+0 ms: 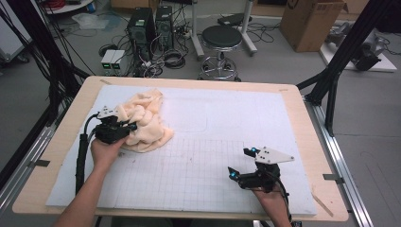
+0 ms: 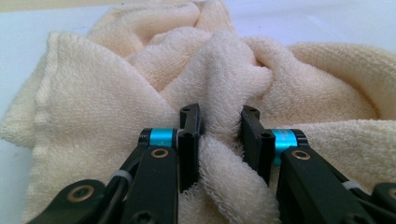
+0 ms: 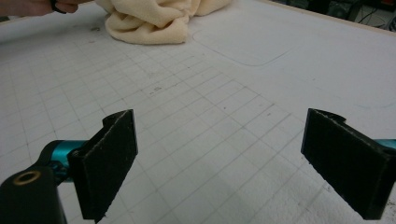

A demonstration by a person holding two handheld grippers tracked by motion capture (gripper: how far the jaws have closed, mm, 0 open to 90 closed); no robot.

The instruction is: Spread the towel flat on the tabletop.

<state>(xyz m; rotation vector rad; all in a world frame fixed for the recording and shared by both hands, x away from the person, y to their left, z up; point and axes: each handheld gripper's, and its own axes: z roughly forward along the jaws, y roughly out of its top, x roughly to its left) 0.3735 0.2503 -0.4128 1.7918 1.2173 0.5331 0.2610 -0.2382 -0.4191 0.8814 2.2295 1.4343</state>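
One cream towel [image 1: 144, 122] lies crumpled in a heap on the left half of the white gridded mat [image 1: 213, 142] that covers the table [image 1: 302, 123]; there are two claws, one in each hand. The heap has no flat shape; in the high view its longer stretch runs from the far edge of the mat toward the person, leaning slightly rightward. The left claw [image 1: 131, 126] comes in level from the left, the left hand [image 1: 106, 150] wrapped around its body with the forearm rising from the bottom edge. In the left gripper view this claw [image 2: 219, 135] has its pads pressing a raised fold of the towel [image 2: 224, 79] between them, a pinch. To the right, well apart from the towel, the right claw [image 1: 240, 163] sits low over bare mat, pointing left and away, with the right hand [image 1: 272, 201] behind it. In the right gripper view its claw [image 3: 219, 163] stands spread wide with nothing between
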